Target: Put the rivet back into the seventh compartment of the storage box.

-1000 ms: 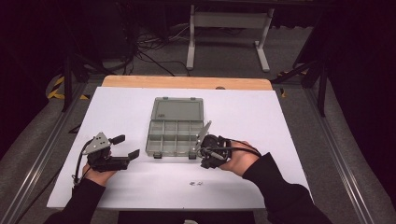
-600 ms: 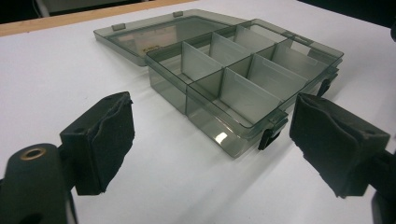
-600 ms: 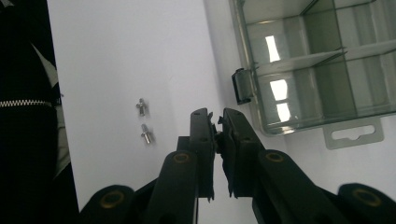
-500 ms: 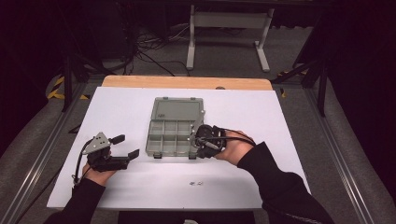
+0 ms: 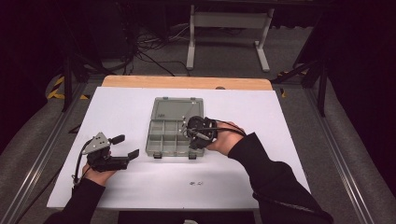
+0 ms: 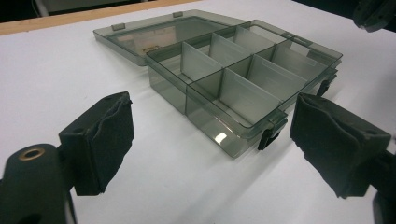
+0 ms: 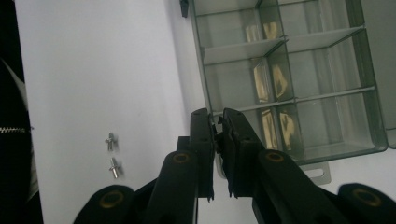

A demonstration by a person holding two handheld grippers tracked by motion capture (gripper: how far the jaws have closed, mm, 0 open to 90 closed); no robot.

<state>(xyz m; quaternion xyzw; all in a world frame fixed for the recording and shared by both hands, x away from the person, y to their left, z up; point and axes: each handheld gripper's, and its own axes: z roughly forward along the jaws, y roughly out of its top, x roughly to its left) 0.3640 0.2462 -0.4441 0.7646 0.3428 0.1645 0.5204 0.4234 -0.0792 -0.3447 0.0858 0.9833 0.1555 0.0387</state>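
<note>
Here right claw (image 7: 217, 122) closed; possibly pinching screw, hidden.

Bright white table, dark surroundings, soft focus

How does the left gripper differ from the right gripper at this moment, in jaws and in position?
The left gripper has jaws wide open with nothing between them; the right gripper has jaws shut. The left one rests on the white table apart from the compartment box; the right one hovers over the box's right side. Both are hand-held.

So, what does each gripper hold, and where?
Left gripper open, holding nothing. Right gripper shut above the box; whether its tips pinch anything cannot be told.
</note>
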